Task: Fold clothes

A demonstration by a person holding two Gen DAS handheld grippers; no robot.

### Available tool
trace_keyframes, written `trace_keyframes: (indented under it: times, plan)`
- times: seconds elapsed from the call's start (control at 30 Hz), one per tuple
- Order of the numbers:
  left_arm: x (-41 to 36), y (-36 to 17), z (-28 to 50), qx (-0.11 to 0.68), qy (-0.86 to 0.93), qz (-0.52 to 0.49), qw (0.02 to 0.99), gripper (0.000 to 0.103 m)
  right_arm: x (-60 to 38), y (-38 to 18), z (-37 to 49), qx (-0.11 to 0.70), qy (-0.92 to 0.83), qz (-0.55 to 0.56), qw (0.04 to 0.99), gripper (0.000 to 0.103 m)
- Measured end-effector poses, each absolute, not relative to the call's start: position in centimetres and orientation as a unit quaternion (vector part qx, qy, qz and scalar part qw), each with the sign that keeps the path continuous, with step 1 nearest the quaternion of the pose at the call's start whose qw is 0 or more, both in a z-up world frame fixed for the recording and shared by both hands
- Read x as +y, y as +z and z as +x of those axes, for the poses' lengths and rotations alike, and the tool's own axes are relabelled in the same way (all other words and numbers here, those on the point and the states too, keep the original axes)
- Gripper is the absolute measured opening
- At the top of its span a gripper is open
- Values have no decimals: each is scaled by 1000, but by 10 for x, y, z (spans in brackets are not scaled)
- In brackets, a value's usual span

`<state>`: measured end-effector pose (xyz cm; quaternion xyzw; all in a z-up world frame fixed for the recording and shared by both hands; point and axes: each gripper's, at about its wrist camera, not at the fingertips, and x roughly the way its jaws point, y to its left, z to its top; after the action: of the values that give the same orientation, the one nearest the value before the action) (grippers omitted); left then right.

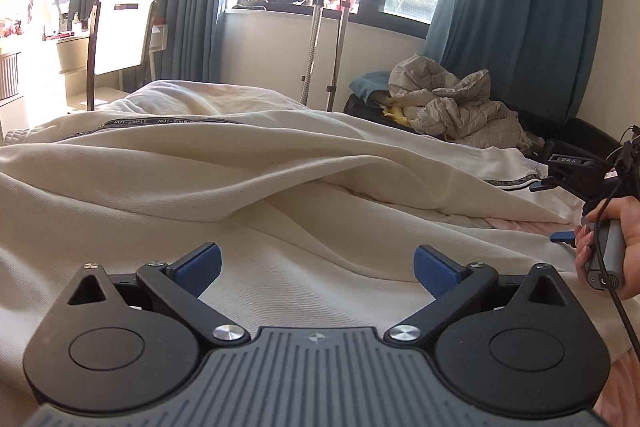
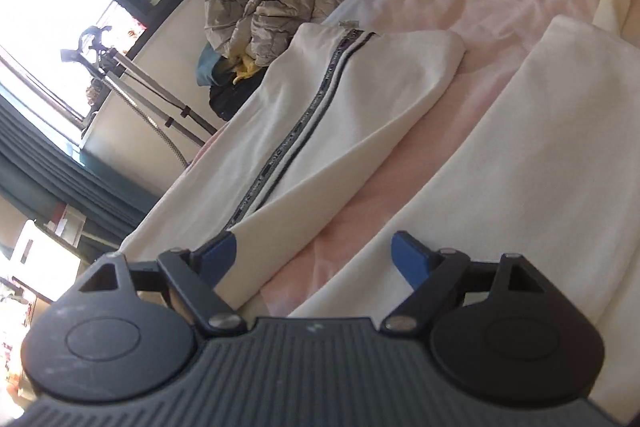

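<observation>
With both the left gripper and the right gripper spread wide and holding nothing, the cream track pants lie rumpled across the pink bedsheet, where a shallow pinch could snag that sheet too.

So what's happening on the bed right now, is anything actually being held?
A person is folding a cream knit garment with a dark lettered stripe spread over a pink bedsheet. Nothing is gripped. The left gripper sits open, low over the rumpled cream fabric. The right gripper is open too, its fingers astride a strip of pink sheet between the striped sleeve and another cream panel. A crumpled grey quilted jacket lies beyond the bed.
</observation>
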<state>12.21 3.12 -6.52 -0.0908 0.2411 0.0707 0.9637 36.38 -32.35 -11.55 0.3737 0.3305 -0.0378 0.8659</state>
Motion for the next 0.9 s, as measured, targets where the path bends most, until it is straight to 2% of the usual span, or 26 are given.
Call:
trace_keyframes:
  times: [0.27, 0.33, 0.37, 0.43, 0.63, 0.9]
  plan:
    - [48, -95, 154, 260, 60, -133, 955, 103, -351, -140, 438, 299, -167, 348, 873, 84]
    - [47, -100, 159, 263, 55, -133, 954, 103, -346, -140, 450, 301, -172, 298, 889, 59]
    - [46, -102, 161, 265, 52, -132, 954, 103, -344, -138, 455, 305, -180, 276, 893, 34]
    - [44, -103, 162, 266, 44, -127, 955, 103, -345, -131, 462, 302, -195, 255, 898, 11]
    - [35, -96, 152, 265, 2, -116, 957, 103, -346, -71, 447, 183, -189, 227, 938, 7]
    - [31, -94, 144, 261, 4, -108, 959, 103, -392, -122, 421, 252, -194, 228, 920, 8]
